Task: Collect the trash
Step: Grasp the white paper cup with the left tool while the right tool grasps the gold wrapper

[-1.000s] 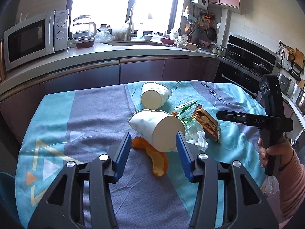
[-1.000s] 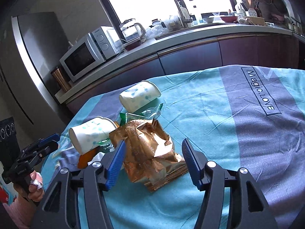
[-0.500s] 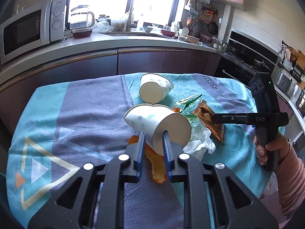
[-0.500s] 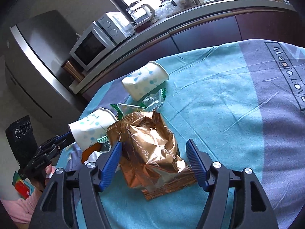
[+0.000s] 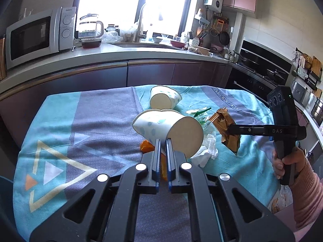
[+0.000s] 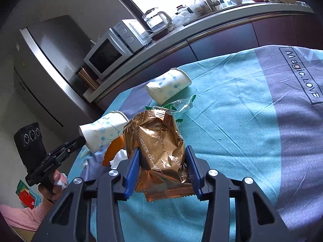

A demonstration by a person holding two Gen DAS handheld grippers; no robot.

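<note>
Nearest the lens, the left gripper (image 5: 163,144) is now seen clamped on the rim wall of the near paper cup (image 5: 161,129); a second ago its blue fingers stood wide apart either side of that cup, so the grasp has just been made. The cup is held tipped, bottom toward the camera, apparently lifted slightly off the tablecloth (image 5: 101,121).

On the other side, the right gripper (image 6: 162,161) has been brought in around the gold snack wrapper (image 6: 159,145). Its fingers (image 6: 133,167) are pressed against the wrapper's sides, much narrower than a second ago, and in the left view the wrapper hangs raised at the gripper's tip, so it is judged gripped. Two pieces of trash are thus in hand at once, and a carry to a bin is probably due next; no bin is visible.

Just beyond, an orange peel (image 5: 147,146) and a crumpled white tissue (image 5: 206,151) are left on the cloth, then a clear green-edged wrapper (image 6: 177,105), and farthest, a second paper cup (image 6: 168,85) on its side.

The count: two cups, two wrappers, one tissue. Only one peel is made out.
</note>
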